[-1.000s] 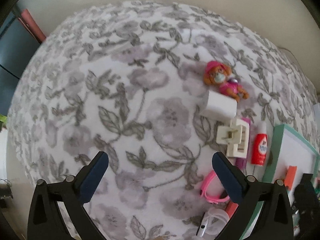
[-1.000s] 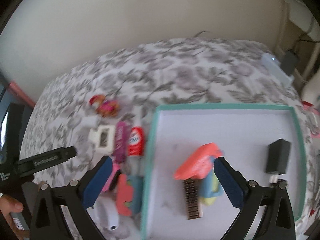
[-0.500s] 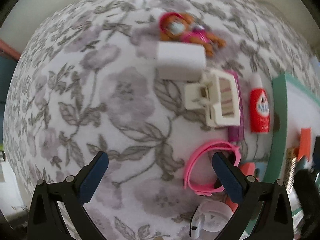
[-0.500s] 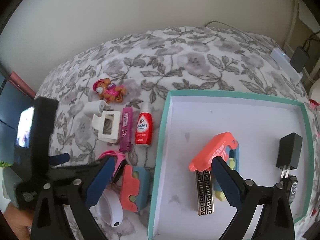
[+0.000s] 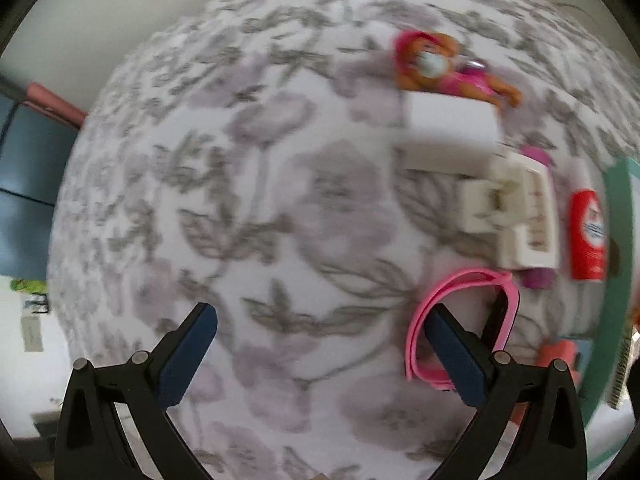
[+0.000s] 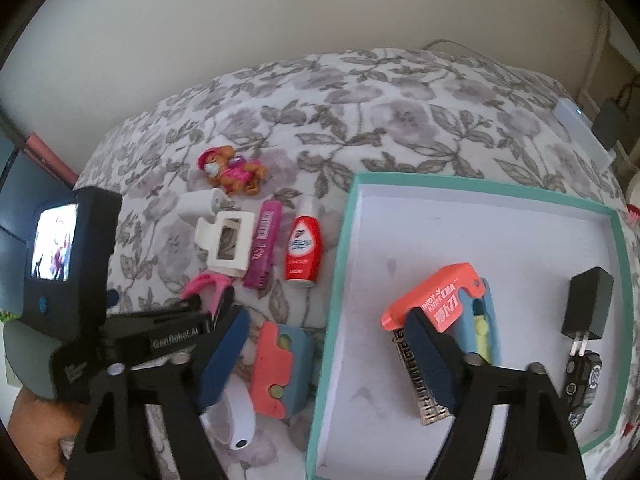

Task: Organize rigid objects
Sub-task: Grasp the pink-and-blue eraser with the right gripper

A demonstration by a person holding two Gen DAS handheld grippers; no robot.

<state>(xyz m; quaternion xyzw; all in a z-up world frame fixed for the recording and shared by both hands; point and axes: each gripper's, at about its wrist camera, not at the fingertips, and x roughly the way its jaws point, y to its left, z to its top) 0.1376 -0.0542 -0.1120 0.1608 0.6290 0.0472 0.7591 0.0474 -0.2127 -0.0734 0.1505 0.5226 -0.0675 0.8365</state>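
My left gripper (image 5: 320, 352) is open and low over the floral cloth; its right finger (image 5: 456, 356) sits inside the loop of a pink band (image 5: 460, 320). Past it lie a white block (image 5: 452, 128), a white clip (image 5: 516, 216), a purple bar (image 6: 264, 246), a red bottle (image 5: 586, 236) and a pink dog toy (image 5: 436, 66). My right gripper (image 6: 324, 356) is open above the teal tray's (image 6: 340, 260) left edge. The tray holds an orange cutter (image 6: 432, 298), a patterned lighter (image 6: 420, 384) and a black charger (image 6: 586, 304). The left gripper's body (image 6: 72, 272) shows in the right wrist view.
An orange-and-blue foam piece (image 6: 280, 368) and a white rounded object (image 6: 236, 420) lie left of the tray near my right gripper's left finger. A small dark toy (image 6: 580, 376) lies below the charger. A white device (image 6: 576, 128) and cables sit at the far right edge. A wall is behind.
My left gripper has moved forward and right, down to the pink band, and its right finger is now inside the loop. My right gripper has drawn back and left a little; both stay open.
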